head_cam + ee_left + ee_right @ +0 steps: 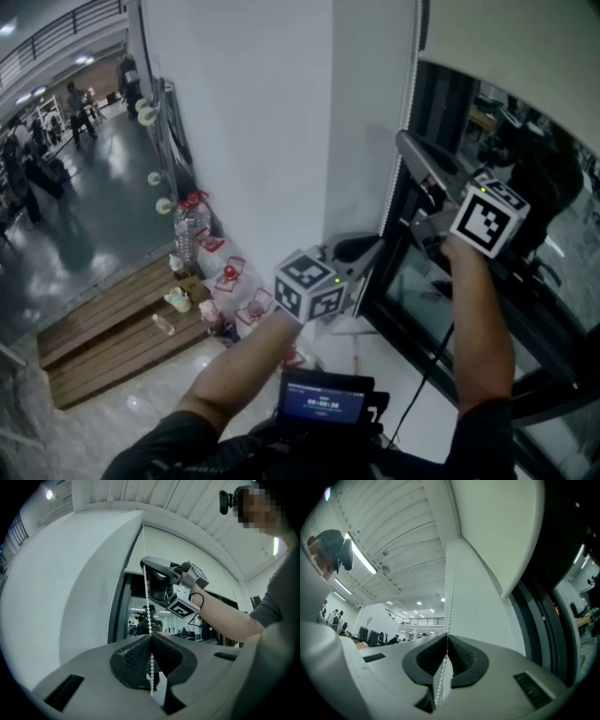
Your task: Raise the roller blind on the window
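Observation:
The cream roller blind (497, 37) hangs partway down the dark window (487, 309); in the right gripper view the blind (497, 522) ends at its bottom bar (506, 595). A white bead chain (403, 122) runs down beside the window frame. My left gripper (370, 246) is shut on the chain low down; its own view shows the bead chain (147, 602) pinched at the left gripper's (150, 636) tips. Higher on the same chain, my right gripper (401, 139) is shut on it too, the bead chain (449, 602) passing between the right gripper's (446, 635) pads. The right gripper (144, 564) shows above the left.
A white pillar (253, 122) stands left of the window. Below it lie a wooden pallet (122, 328), a water bottle (187, 230) and red wire frames (230, 272). A small screen (323, 398) hangs at my chest with a cable (427, 375). People stand far off at the left.

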A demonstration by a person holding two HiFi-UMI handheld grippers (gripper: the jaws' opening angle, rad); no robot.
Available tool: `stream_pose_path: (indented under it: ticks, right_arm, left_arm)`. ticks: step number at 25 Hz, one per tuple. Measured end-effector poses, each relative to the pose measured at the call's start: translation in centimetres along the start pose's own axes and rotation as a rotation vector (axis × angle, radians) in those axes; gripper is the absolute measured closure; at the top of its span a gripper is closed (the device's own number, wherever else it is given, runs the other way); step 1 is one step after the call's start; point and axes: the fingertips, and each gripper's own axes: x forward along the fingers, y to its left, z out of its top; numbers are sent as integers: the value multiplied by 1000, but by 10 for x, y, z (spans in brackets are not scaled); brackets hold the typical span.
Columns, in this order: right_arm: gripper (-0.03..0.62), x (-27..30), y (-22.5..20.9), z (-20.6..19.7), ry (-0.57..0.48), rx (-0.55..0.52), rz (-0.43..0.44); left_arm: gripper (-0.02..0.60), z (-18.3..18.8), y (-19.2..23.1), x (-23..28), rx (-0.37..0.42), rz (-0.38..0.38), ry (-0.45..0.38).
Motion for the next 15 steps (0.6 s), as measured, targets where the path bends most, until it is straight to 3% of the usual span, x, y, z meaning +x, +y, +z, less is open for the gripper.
stream_pose_path:
  ticks: [9, 15]
  right_arm:
    - [576, -10, 1, -7, -44, -13, -34]
    - [577, -22, 1, -39, -4, -26, -38]
  left_arm:
    - [584, -7, -4, 1, -14, -15, 7]
    - [584, -40, -3, 3, -44, -9, 64]
